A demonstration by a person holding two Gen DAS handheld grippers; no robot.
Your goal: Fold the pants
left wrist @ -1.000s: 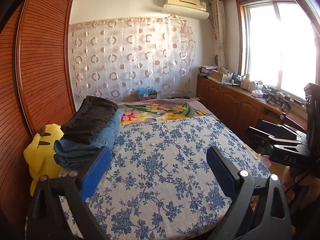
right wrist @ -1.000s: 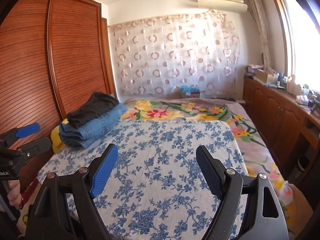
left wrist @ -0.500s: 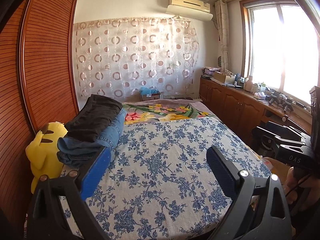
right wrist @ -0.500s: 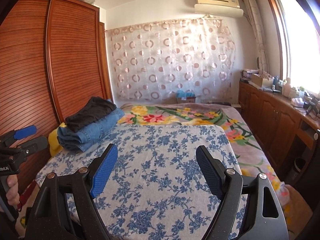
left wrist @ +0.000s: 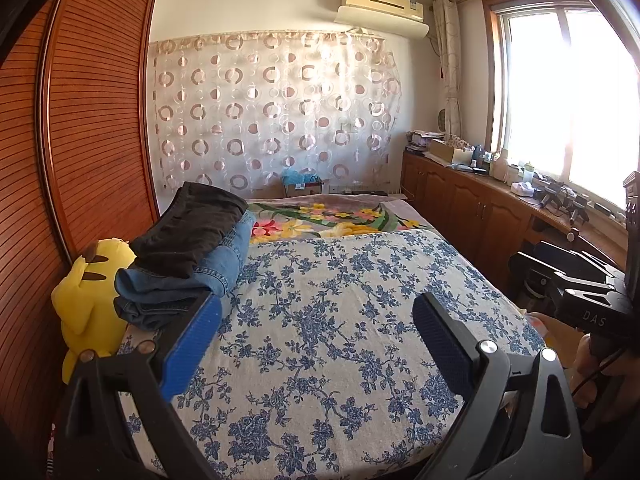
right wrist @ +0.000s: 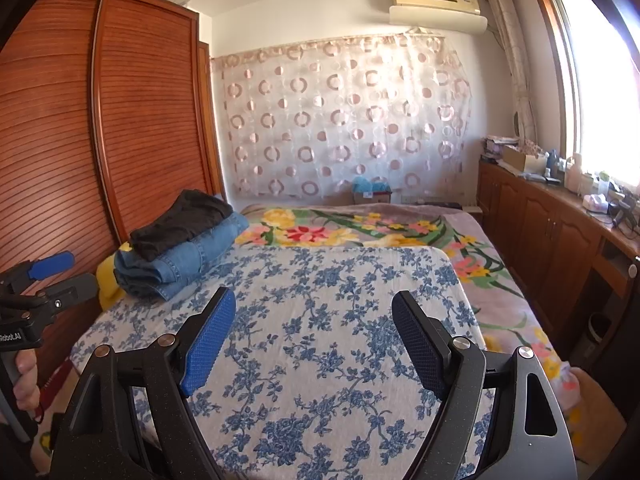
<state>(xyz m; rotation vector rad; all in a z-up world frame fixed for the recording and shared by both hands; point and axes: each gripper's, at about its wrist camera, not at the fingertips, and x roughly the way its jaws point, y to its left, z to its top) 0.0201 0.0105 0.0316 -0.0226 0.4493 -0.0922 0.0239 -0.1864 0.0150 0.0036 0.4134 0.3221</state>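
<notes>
Both the left hand-held gripper (left wrist: 316,322) and the right hand-held gripper (right wrist: 314,320) hover wide open over the bed (right wrist: 340,344), holding nothing. The pants (right wrist: 180,256) lie as 2 folded pairs (dark on blue jeans) stacked at the bed's left edge, beside a yellow plush toy (left wrist: 86,300). No folding is in progress; the next move is probably fetching another pair.

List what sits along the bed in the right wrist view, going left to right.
Left gripper → yellow plush toy → folded jeans with dark pants on top → blue floral sheet → flowered blanket → wooden cabinets.
</notes>
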